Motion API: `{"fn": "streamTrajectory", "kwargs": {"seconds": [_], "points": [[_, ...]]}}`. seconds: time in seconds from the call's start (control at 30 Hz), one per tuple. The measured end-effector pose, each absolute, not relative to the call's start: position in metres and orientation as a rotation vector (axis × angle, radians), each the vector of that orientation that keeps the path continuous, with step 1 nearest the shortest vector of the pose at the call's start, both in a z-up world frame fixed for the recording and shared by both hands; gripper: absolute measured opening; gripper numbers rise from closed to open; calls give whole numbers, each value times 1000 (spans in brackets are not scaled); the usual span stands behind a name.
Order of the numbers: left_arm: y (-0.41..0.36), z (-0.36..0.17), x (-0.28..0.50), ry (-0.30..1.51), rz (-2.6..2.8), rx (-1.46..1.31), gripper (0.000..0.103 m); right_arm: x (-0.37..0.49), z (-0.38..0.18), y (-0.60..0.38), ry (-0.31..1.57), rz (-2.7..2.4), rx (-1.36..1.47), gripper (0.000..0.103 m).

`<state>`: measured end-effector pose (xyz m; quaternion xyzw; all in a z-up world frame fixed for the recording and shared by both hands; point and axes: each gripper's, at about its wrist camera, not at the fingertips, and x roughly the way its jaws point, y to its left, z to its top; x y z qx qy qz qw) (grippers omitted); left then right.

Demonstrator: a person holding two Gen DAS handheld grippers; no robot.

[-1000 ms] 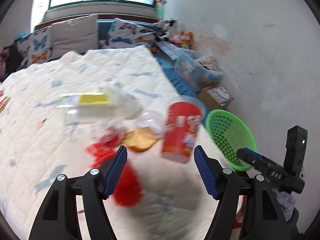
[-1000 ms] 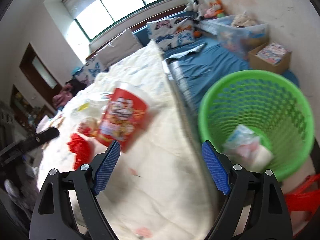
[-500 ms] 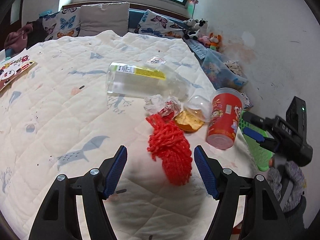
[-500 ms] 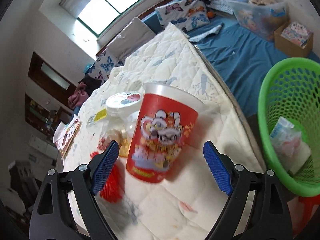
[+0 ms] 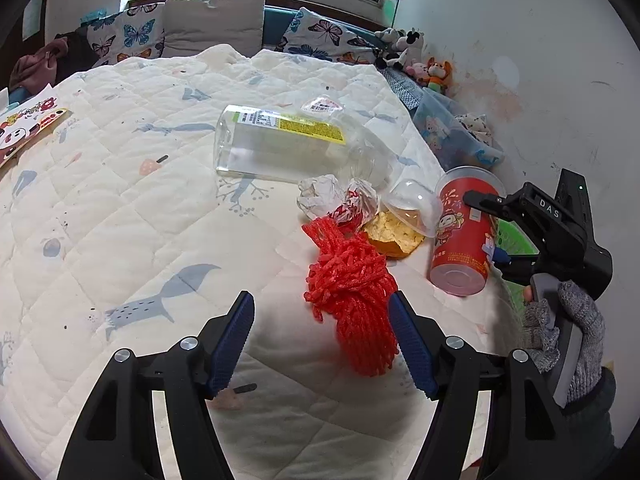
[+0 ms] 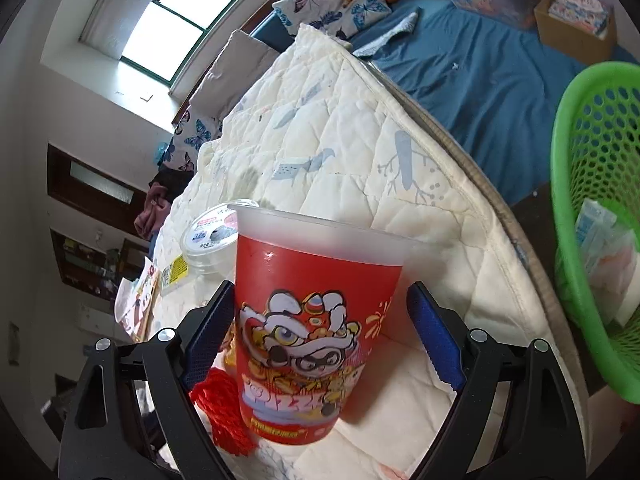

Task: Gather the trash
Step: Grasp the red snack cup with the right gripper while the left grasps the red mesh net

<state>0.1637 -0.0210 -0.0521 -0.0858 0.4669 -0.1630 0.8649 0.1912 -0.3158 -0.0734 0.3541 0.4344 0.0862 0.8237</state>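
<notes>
My right tongs (image 6: 320, 332) straddle the red cup (image 6: 312, 320) wide, unclamped, while my left tongs (image 5: 320, 340) gape beside the red netting (image 5: 352, 300) near it.

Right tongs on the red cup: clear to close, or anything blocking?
Probably yes. The right tongs stand open with the red cup upright between the pads; a gap shows on the right side. The red mesh bag lies beside, not between.

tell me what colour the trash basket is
Bright green basket, clearest in the right wrist view.
</notes>
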Motion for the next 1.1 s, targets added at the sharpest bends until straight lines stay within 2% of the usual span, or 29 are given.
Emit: {"fn": "streamTrajectory", "kwargs": {"seconds": [0.17, 0.9, 0.97, 1.1], "points": [[-30, -58, 172, 1002, -334, -178, 67, 194, -74, -315, 926, 233, 779, 76], [-63, -75, 197, 1042, -365, -160, 64, 139, -35, -333, 801, 232, 680, 74], [-65, -77, 198, 1042, -366, -159, 61, 133, -31, -337, 789, 220, 665, 74], [-66, -78, 197, 1047, -382, -170, 44, 125, -26, -346, 768, 195, 646, 74]]}}
